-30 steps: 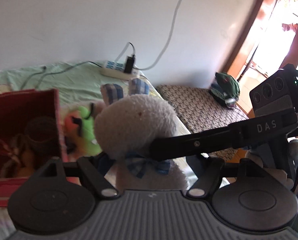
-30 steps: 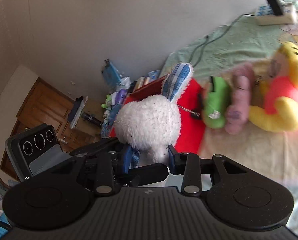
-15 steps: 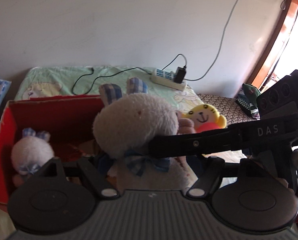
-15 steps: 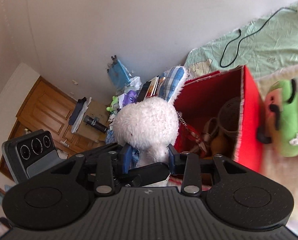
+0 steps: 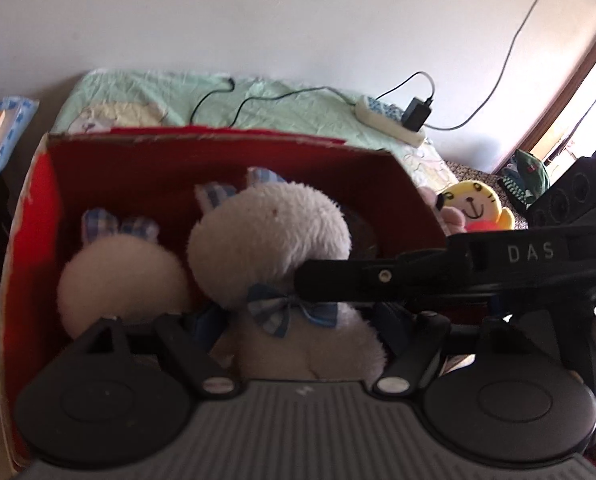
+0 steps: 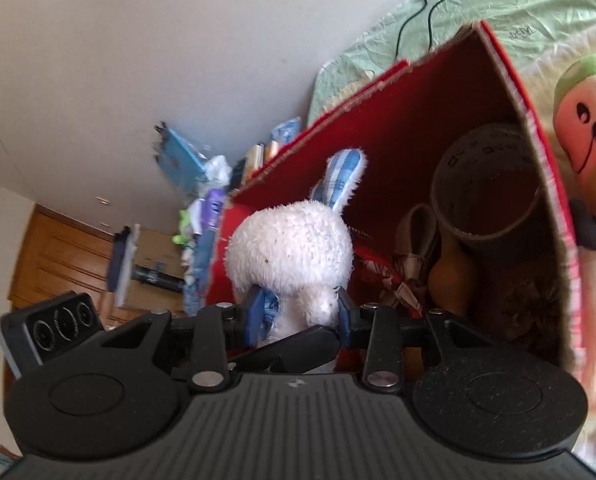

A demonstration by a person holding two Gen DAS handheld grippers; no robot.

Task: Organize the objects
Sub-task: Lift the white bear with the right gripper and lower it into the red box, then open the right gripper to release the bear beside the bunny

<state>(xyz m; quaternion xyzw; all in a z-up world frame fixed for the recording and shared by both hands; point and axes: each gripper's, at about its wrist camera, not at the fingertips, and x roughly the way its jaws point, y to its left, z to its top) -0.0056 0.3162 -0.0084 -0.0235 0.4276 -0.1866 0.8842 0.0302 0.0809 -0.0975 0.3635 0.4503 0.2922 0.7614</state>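
Both grippers (image 5: 298, 320) (image 6: 298, 316), clamping the white rabbit (image 5: 269, 240), now hover over the red box (image 5: 217, 148).

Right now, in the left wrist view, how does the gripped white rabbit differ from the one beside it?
The held rabbit is clamped by the left gripper and right gripper; the loose rabbit lies free in the red box. The held rabbit shows a blue checked bow; the loose rabbit's neck is hidden. Both are white plush with blue checked ears.
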